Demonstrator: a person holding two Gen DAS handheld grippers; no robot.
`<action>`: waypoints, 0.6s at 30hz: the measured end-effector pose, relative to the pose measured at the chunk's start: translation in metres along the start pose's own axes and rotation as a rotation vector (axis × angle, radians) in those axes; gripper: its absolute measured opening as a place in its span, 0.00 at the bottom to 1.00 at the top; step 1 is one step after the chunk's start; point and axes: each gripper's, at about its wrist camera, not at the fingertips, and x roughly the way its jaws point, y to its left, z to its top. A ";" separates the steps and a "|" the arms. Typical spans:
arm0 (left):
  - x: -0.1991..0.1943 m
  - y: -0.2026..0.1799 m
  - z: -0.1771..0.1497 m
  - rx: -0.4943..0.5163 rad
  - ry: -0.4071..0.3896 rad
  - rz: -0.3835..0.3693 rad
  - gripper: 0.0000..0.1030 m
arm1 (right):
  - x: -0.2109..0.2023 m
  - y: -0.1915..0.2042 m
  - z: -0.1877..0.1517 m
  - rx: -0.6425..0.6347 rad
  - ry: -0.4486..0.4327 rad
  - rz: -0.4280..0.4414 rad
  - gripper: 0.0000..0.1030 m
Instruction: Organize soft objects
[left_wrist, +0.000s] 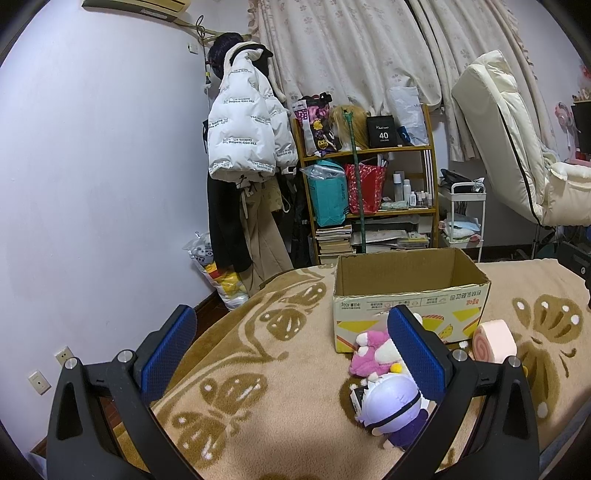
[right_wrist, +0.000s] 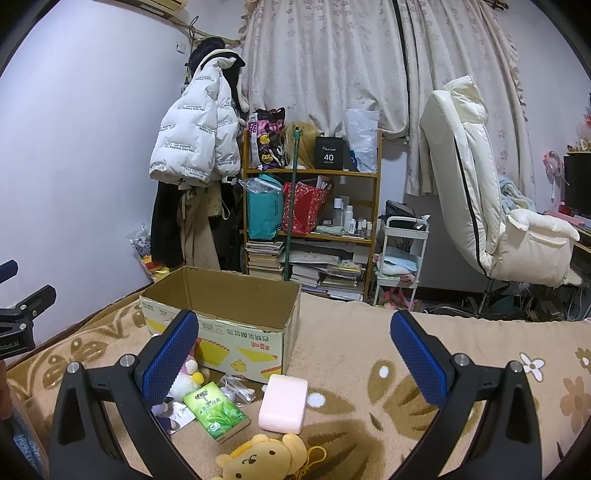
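Both grippers, left (left_wrist: 291, 354) and right (right_wrist: 293, 358), are spread wide and hold nothing. The cardboard box (right_wrist: 236, 314) (open top) sits ahead of them. Soft toys lie near the fingers.

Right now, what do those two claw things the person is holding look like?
Each gripper, left and right, is a black plastic fork with two fingers tipped by blue, dimpled rubber pads. Silver bolts sit at the joints. White lettering marks the left one's side in the right view.
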 end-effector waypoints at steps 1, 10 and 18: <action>0.000 0.000 0.000 0.000 0.000 0.000 0.99 | -0.001 -0.001 0.000 0.001 -0.002 0.000 1.00; 0.000 -0.001 0.001 0.001 0.000 0.001 0.99 | 0.000 -0.001 -0.001 0.000 -0.002 0.000 1.00; 0.000 -0.001 0.000 0.003 0.005 0.001 0.99 | 0.001 -0.001 0.001 -0.002 0.006 0.003 1.00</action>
